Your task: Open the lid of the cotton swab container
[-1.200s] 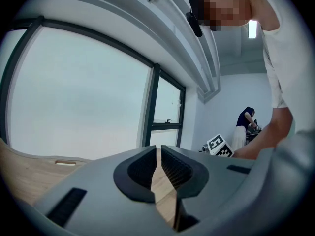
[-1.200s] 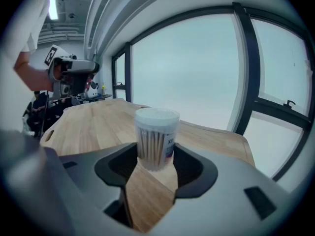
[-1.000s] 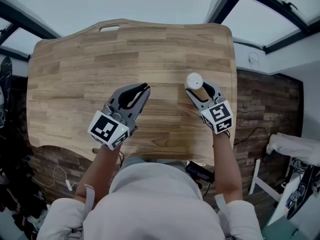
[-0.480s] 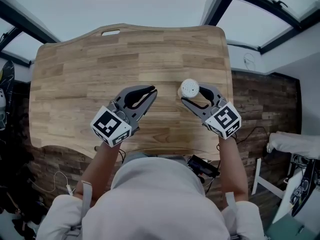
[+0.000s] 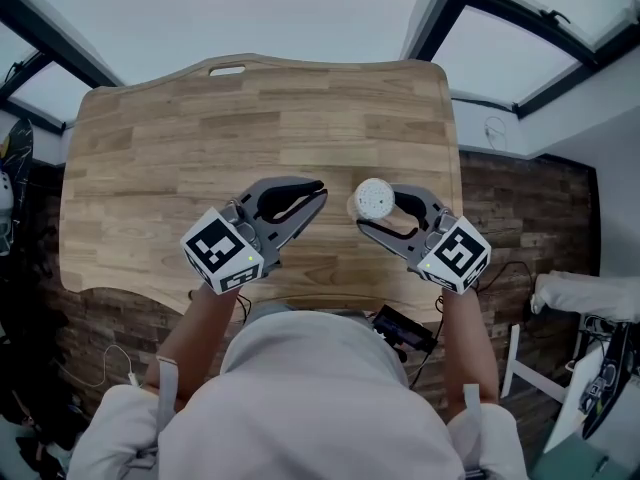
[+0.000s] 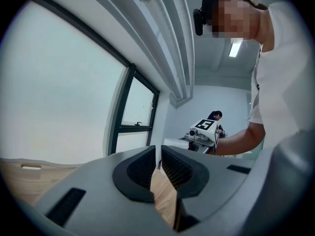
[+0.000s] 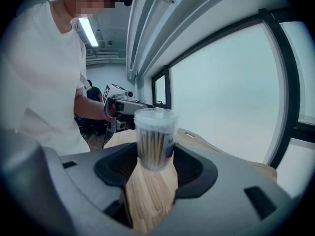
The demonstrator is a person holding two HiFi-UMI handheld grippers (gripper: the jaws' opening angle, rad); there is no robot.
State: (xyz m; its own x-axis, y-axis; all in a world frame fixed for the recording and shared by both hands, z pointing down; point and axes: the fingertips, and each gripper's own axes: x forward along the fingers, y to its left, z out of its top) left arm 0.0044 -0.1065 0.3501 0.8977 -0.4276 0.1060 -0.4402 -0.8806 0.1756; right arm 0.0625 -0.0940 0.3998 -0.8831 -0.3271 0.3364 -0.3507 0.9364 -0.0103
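The cotton swab container (image 5: 375, 199) is a clear plastic tube full of swabs with a white lid on top. It is held upright above the wooden table (image 5: 180, 138), and my right gripper (image 5: 377, 210) is shut on its lower body. In the right gripper view the container (image 7: 155, 136) stands between the two dark pads, with the lid closed. My left gripper (image 5: 319, 192) is shut with nothing in it, a short way left of the container and pointing at it. In the left gripper view its pads (image 6: 145, 167) nearly touch, and the right gripper's marker cube (image 6: 206, 125) shows beyond them.
The table has a handle slot (image 5: 227, 69) at its far edge and its right edge lies just past my right hand. A brick-patterned floor (image 5: 520, 208) with cables surrounds it. The person's torso (image 5: 320, 398) is close behind both grippers.
Both grippers have risen and drawn closer to the person. The right one has carried the container up and to the left. The left gripper's tips have moved right, closing the gap to the container.
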